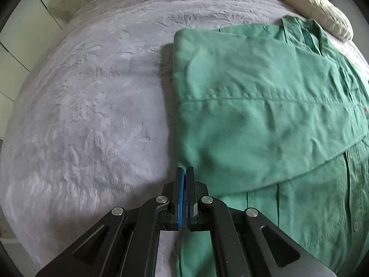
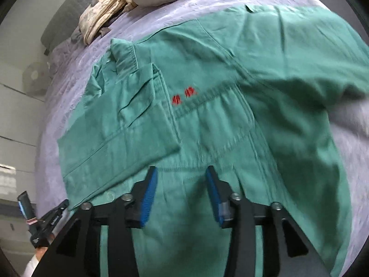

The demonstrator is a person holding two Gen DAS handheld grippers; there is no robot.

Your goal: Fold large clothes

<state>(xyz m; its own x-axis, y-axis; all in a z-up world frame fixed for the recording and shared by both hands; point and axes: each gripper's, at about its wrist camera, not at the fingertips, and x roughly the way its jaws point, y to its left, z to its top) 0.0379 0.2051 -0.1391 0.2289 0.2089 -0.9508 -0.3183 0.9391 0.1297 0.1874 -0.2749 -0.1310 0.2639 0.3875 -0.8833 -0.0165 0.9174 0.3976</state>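
A green shirt (image 1: 265, 106) lies spread on a bed covered by a pale lilac plush blanket (image 1: 92, 97). In the left wrist view the shirt fills the right half of the frame; its long axis runs from the bottom centre up toward the upper right, where the collar (image 1: 299, 27) points at a cream pillow (image 1: 318, 9). One side panel is folded over the front, its edge slanting from the centre bottom toward the right. The left tool (image 1: 185, 173) sits at the lower centre, clenched with its blue pads pressed together on nothing, at the shirt's left edge.

In the right wrist view the shirt covers most of the frame, collar (image 2: 124, 55) toward the upper left, near crumpled beige bedding (image 2: 103, 13). Red embroidered marks (image 2: 184, 97) sit above a chest pocket near the centre. The right tool (image 2: 182, 175) hovers over the shirt's lower part at the bottom centre, released, its blue pads (image 2: 150, 196) well apart.
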